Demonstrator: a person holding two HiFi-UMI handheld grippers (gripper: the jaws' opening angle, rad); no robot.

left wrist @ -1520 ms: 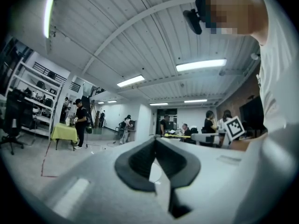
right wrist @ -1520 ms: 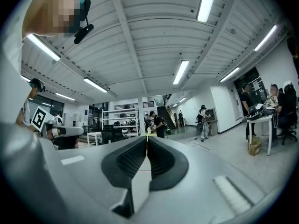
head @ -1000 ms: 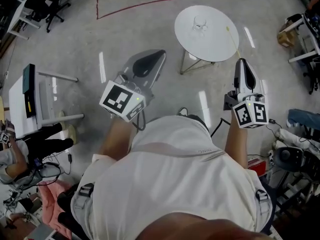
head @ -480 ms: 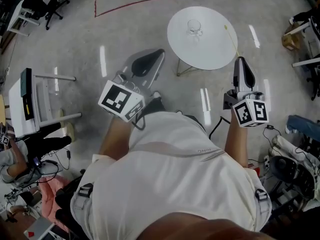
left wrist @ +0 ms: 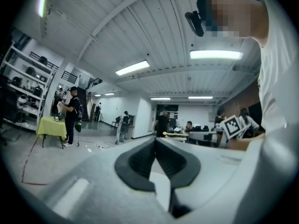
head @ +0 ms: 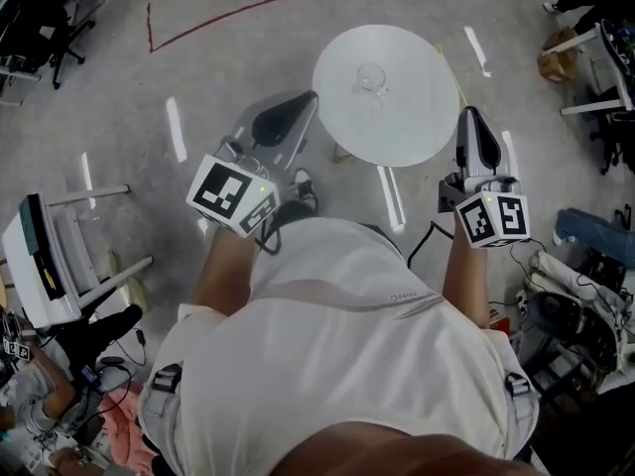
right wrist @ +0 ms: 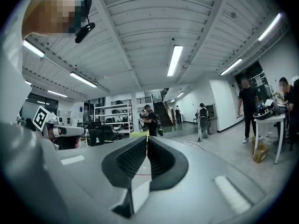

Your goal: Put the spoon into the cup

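Observation:
A round white table (head: 397,127) stands ahead of me in the head view. On it, near the middle, is a clear glass cup (head: 372,77). A thin yellowish spoon (head: 457,70) lies at the table's right edge. My left gripper (head: 310,98) is held level, its tip at the table's left edge, jaws shut and empty. My right gripper (head: 468,113) points level just right of the table, close to the spoon, also shut with nothing in it. In the left gripper view my left gripper (left wrist: 155,139) faces the room, and in the right gripper view my right gripper (right wrist: 147,137) does the same.
A white cabinet (head: 40,261) stands at the left, and a red tape line (head: 238,10) runs across the grey floor beyond. Cables and equipment (head: 575,305) crowd the right side. Several people (left wrist: 72,113) stand far off in the hall.
The table has come nearer and lower in the head view as I walked toward it. Both grippers moved forward with me and stayed shut.

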